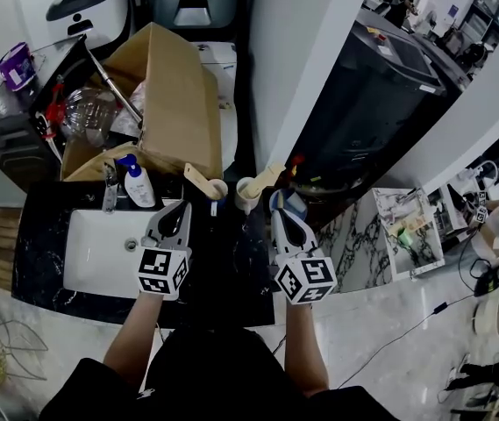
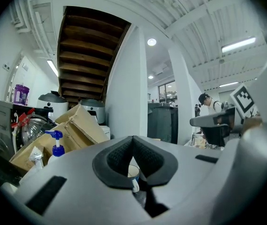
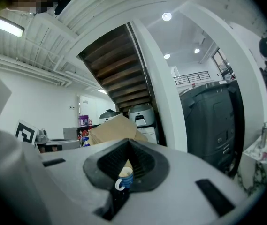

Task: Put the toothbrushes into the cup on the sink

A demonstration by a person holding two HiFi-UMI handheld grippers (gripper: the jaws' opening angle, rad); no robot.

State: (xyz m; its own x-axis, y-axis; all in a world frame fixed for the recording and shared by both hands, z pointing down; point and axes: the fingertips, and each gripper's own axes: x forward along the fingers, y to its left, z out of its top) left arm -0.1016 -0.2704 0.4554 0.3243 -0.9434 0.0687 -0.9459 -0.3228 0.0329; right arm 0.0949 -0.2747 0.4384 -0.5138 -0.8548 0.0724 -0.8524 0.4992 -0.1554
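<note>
Left tongs (image 2: 133, 142) and right tongs (image 3: 129, 146) both clenched empty. Toothbrushes (image 1: 199, 181) look parked in the cups (image 1: 246, 193) ahead, so I'd just back off.

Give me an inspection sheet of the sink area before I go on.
Surface: dark marble counter with white sink basin.
Job's things: cup holding a tan toothbrush; second cup holding second toothbrush; both at the counter's back.
Clutter: pump bottle, faucet, open cardboard box.
Grippers: left gripper and right gripper shut, fingers empty, short of the cups.
Cables: cable across the floor, right.
Surroundings: large black unit, white pillar.
</note>
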